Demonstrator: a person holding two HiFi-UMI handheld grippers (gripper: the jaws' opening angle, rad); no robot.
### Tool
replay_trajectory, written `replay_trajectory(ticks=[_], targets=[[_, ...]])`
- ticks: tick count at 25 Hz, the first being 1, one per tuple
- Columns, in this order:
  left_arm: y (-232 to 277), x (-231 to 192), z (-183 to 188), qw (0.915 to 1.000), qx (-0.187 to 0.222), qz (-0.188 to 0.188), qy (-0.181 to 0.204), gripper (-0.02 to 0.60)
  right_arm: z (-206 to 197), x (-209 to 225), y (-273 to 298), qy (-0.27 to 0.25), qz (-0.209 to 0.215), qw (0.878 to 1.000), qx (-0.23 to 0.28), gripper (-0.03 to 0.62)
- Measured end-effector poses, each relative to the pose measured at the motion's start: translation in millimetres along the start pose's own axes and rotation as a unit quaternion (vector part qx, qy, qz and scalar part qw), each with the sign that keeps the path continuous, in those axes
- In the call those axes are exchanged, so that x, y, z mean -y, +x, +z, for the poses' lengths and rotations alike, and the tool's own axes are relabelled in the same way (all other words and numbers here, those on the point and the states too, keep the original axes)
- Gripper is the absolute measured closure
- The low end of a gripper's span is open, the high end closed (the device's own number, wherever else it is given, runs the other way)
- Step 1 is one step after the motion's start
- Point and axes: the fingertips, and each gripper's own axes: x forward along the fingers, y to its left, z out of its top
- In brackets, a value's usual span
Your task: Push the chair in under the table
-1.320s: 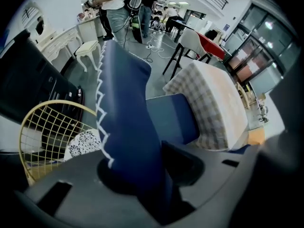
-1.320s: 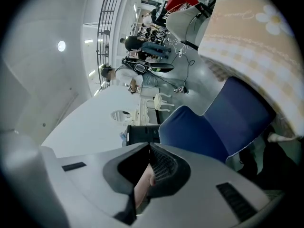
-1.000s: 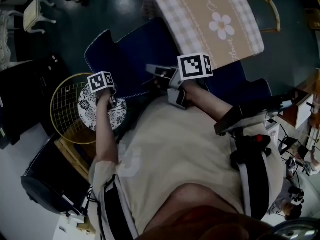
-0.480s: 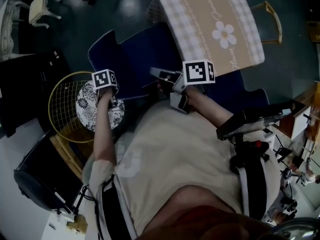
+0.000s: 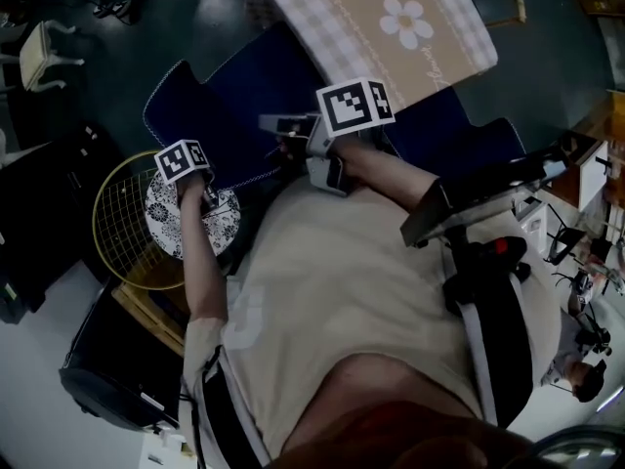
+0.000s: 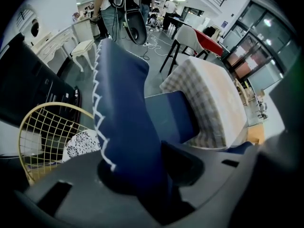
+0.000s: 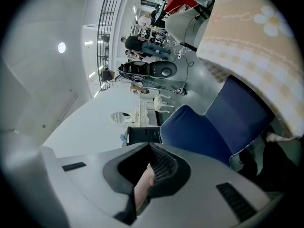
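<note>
Head view: blue chair (image 5: 234, 96) close against the near edge of the table (image 5: 337, 8), seat seemingly part way beneath the checked cloth (image 5: 439, 62), back turned toward the person. Left gripper (image 5: 207, 199) aimed downward at the left end of the chair back, just beside a yellow wire frame (image 5: 112, 218). Right gripper (image 5: 273, 125) lying nearly level above the middle of the chair. Left gripper view: pinching the top edge of the chair back, white-stitched border running up between the jaws, table straight ahead beyond the seat. Right gripper view: jaws pressed together on nothing, blue upholstery just past them, table edge above. For a clean push: hold the left pinch firm, set the closed right gripper flat against the back as a second contact, then press both ends evenly and level toward the table to stop the chair swinging. Go slowly, watch the hanging cloth for snagging, and steer clear of the wire frame.
</note>
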Motion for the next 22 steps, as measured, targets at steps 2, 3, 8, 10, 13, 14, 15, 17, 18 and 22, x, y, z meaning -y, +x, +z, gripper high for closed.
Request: replay_trajectory(ticks=[2, 3, 8, 10, 13, 14, 15, 17, 18, 22], targets=[[0.1, 0.1, 0.3, 1.0000, 0.000, -0.001, -0.004, 0.439, 0.7, 0.5, -1.3, 0.003, 0.000, 1.000, 0.004, 0.583], [0.0, -0.1, 0.2, 1.0000, -0.001, 0.000, -0.006, 0.439, 0.8, 0.7, -1.7, 0.005, 0.001, 1.000, 0.005, 0.583], [0.7, -2.1, 0.0, 0.9999, -0.001, -0.002, -0.014, 0.439, 0.7, 4.2, -4.2, 0.010, -0.001, 1.000, 0.009, 0.583], [-0.2, -3.2, -0.2, 0.9999, -0.003, -0.001, -0.017, 0.439, 0.0, 4.2, -3.5, 0.013, 0.000, 1.000, 0.008, 0.583], [-1.3, -3.4, 0.2, 0.9998, -0.003, -0.003, -0.019, 0.439, -1.2, 2.9, -2.4, 0.012, 0.002, 1.000, 0.005, 0.583], [-1.5, -3.2, -0.5, 0.9998, -0.003, -0.003, -0.020, 0.439, -2.1, 2.7, -2.2, 0.011, 0.003, 1.000, 0.003, 0.583], [-1.5, -3.0, -1.4, 0.9998, -0.003, -0.003, -0.021, 0.439, -3.2, 2.5, -2.0, 0.010, 0.004, 1.000, 0.001, 0.583], [-1.0, -1.7, -3.0, 0.9997, -0.002, -0.003, -0.024, 0.439, -4.7, 2.3, -1.9, 0.009, 0.005, 1.000, -0.003, 0.583], [-0.5, 0.0, -3.7, 0.9997, -0.002, -0.005, -0.023, 0.439, -4.9, 2.6, -2.5, 0.009, 0.006, 1.000, -0.003, 0.583], [0.1, 3.0, -4.1, 0.9998, -0.003, -0.007, -0.018, 0.439, -3.8, 5.0, -5.0, 0.012, 0.003, 1.000, 0.002, 0.583]])
